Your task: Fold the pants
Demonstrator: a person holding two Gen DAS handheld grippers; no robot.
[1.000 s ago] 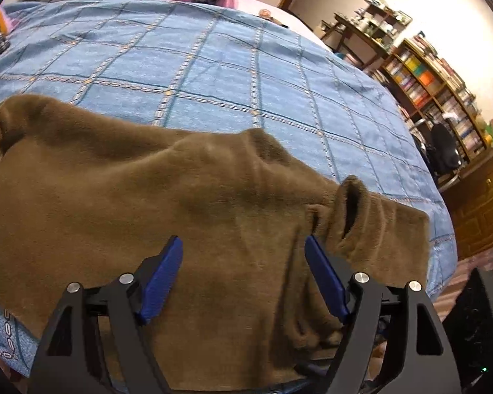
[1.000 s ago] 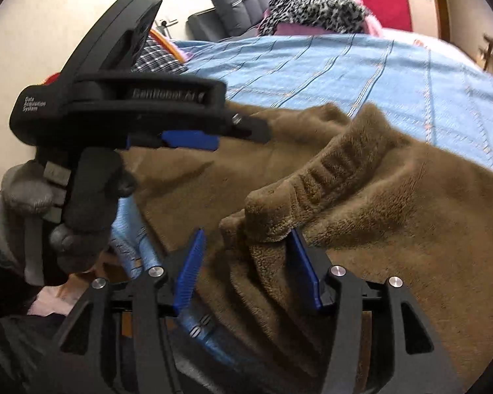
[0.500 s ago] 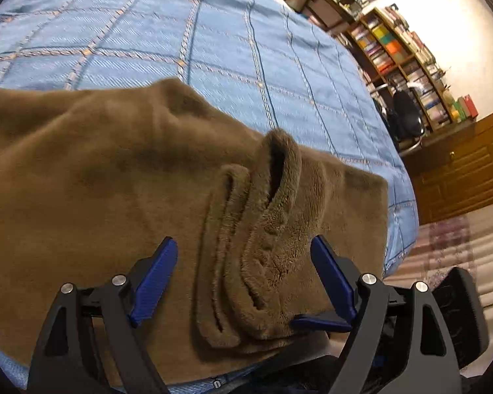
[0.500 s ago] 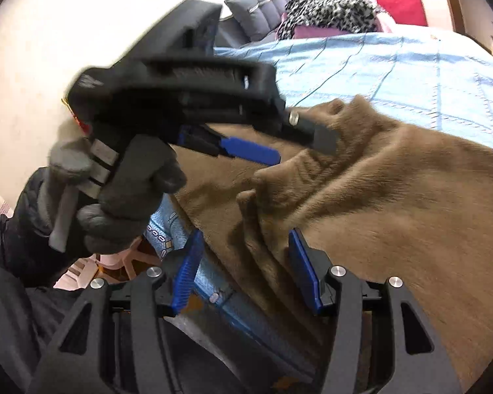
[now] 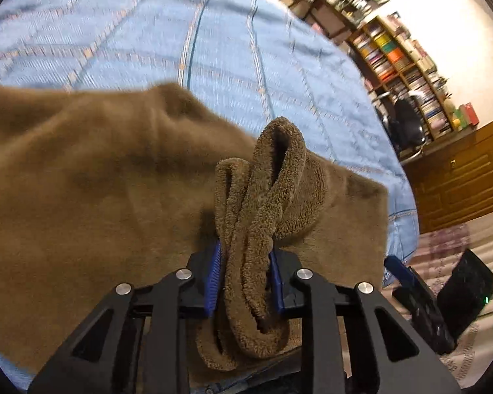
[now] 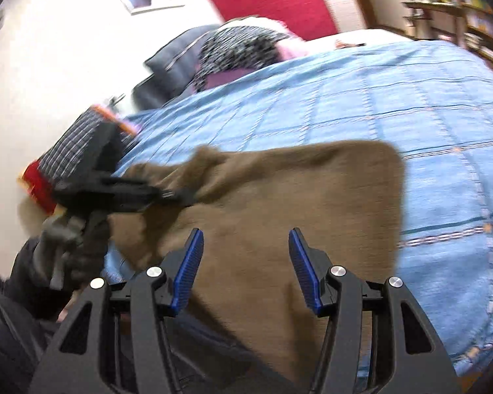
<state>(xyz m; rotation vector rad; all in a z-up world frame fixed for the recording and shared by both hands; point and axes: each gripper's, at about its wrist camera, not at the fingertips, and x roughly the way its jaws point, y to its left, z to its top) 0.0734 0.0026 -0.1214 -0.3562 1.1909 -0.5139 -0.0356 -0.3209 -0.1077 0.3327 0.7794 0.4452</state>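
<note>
Left gripper [image 5: 246, 275] has clamped the pants [image 5: 98, 197] edge; right gripper [image 6: 245, 269] hovers wide open above them.

Your left gripper [image 5: 246, 269], wide open a second ago over the brown pants [image 5: 98, 197], now has its blue pads clamped on the bunched fleece hem [image 5: 263, 203] at the near edge of the bed [image 5: 213, 49]. The bunch stands up between the jaws instead of lying flat.

Your right gripper [image 6: 245, 262], jaws earlier straddling a raised ridge of cloth, now stands spread over flat fabric with nothing between the pads. Its view has swung up, showing the pants' far edge.
</note>
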